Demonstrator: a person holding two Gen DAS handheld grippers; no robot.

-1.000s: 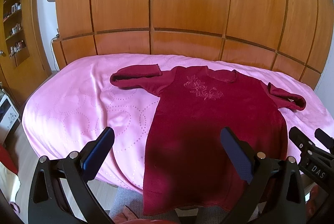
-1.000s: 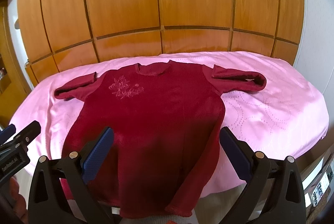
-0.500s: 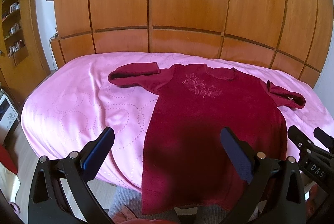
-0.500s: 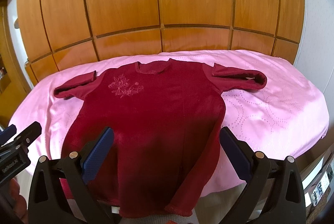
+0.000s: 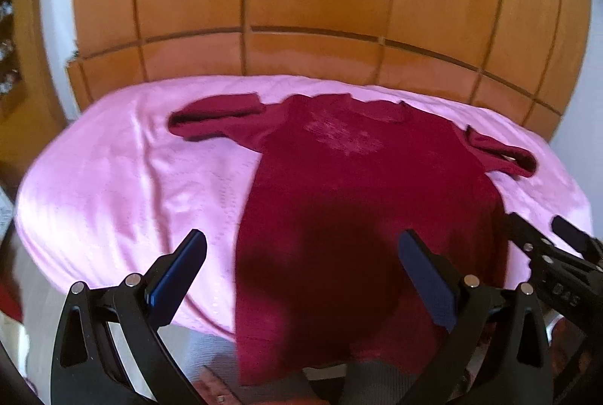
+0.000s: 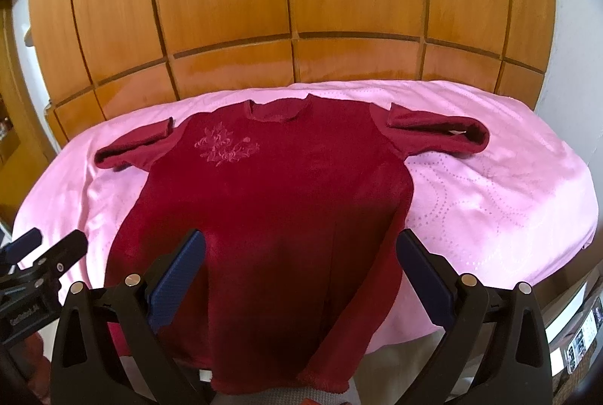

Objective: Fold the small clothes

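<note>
A dark red top is spread flat on a pink-covered bed, hem overhanging the near edge. Both tongs, left and right, are held apart above it.

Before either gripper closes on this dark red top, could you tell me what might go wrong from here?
1. The dark red top's hem hangs past the near edge of the pink bedspread; a tug toward you could drag it off.
2. Both sleeve cuffs are already turned back, so folding may bunch them.
3. The left gripper and right gripper, both open, sit close together and could collide.
</note>
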